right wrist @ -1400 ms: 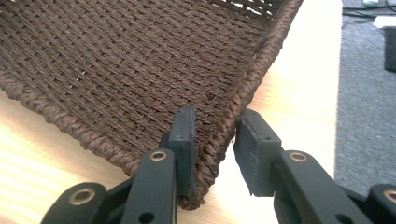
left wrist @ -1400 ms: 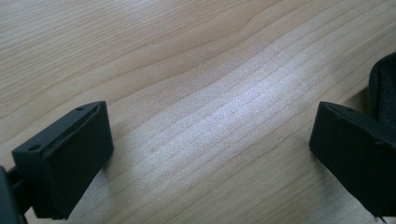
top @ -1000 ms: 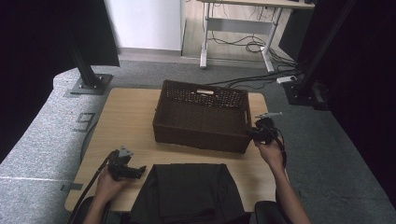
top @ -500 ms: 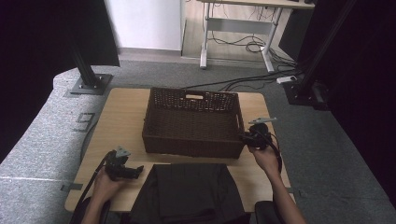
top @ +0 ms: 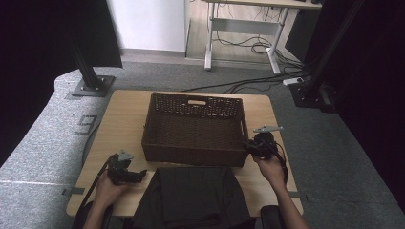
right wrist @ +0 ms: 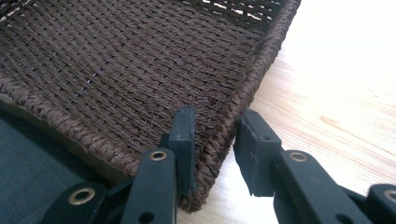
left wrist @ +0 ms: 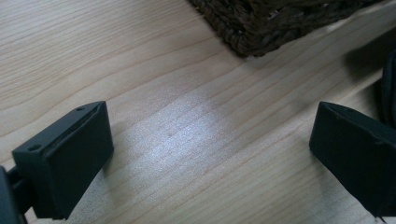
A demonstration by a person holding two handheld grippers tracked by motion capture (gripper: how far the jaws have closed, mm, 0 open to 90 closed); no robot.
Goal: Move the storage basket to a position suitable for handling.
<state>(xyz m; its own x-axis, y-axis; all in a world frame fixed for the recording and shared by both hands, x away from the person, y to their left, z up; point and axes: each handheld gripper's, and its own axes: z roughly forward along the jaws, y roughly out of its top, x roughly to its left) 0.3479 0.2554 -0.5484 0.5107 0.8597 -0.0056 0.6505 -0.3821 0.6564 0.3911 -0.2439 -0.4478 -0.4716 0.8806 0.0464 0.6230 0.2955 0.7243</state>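
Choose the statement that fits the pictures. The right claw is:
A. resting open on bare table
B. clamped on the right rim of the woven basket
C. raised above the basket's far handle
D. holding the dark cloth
B: in the right gripper view the right claw has one jaw inside and one outside the basket rim, pinching it.

Basket (top: 193, 129) squarer, nearer the table's middle.
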